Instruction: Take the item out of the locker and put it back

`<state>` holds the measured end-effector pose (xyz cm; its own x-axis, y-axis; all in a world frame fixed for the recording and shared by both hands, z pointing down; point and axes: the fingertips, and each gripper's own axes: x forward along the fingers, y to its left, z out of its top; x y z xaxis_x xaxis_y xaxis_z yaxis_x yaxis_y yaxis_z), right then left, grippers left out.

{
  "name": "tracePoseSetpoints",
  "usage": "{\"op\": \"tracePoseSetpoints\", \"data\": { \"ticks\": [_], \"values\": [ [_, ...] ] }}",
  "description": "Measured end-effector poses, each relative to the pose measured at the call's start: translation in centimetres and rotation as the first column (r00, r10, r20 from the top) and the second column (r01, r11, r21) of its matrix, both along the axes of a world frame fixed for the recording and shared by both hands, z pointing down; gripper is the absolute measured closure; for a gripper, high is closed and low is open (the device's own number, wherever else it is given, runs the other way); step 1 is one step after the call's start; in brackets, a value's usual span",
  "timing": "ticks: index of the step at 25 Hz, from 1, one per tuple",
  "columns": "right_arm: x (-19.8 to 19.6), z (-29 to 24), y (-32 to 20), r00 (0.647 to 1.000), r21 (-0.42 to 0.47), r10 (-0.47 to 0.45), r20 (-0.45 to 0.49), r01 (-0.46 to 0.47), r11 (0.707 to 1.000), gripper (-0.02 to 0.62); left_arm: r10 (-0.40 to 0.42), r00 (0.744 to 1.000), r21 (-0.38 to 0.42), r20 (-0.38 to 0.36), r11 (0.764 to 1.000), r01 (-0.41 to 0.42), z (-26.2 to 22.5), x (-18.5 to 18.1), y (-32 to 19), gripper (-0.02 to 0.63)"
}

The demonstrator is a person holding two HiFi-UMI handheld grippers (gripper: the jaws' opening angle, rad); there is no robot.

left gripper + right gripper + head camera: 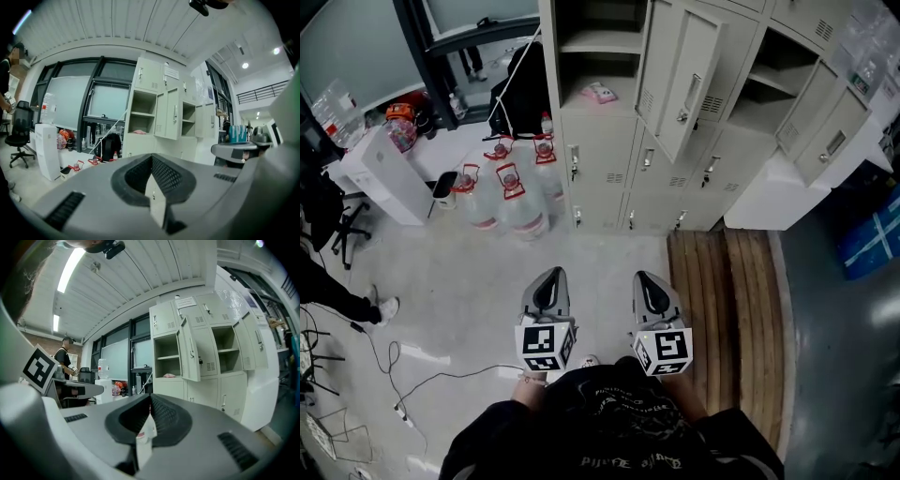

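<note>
Pink item [598,92] lies in an open locker [595,41] above pale floor [469,272] (water jugs [502,192] alongside). Left gripper [551,281] and right gripper [649,281] point roughly level, jaws pressed together, empty.

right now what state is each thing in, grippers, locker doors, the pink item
left gripper: shut, nothing between its jaws
right gripper: shut, nothing between its jaws
locker door: swung open
pink item: lying on the shelf beside that door
lower locker doors: shut
water jugs: upright on the floor
</note>
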<state>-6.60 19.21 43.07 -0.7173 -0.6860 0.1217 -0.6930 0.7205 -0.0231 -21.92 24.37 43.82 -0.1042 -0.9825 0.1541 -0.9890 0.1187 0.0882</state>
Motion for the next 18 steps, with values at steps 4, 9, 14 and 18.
{"op": "tracePoseSetpoints", "data": {
  "ticks": [4,9,14,18],
  "values": [
    [-1.8,0.5,-0.3,1.000,-0.006,-0.006,-0.029,0.006,1.000,0.589,0.015,1.000,0.000,-0.013,1.000,-0.015,0.3,-1.4,-0.9,0.598],
    [-3.1,0.9,-1.3,0.999,-0.020,-0.033,-0.043,0.032,0.999,0.591,0.016,0.999,-0.001,-0.031,1.000,-0.016,0.8,-2.3,-1.7,0.598],
    [-4.1,1.6,-3.5,0.998,-0.017,-0.038,-0.045,0.037,0.999,0.590,-0.012,0.999,-0.011,-0.032,1.000,0.011,1.9,-3.2,-2.8,0.598],
    [-5.4,2.1,-6.5,0.998,-0.023,-0.053,-0.036,0.052,0.998,0.591,-0.042,0.999,-0.020,-0.027,0.999,0.041,2.3,-4.2,-5.0,0.598]
  ]
}}
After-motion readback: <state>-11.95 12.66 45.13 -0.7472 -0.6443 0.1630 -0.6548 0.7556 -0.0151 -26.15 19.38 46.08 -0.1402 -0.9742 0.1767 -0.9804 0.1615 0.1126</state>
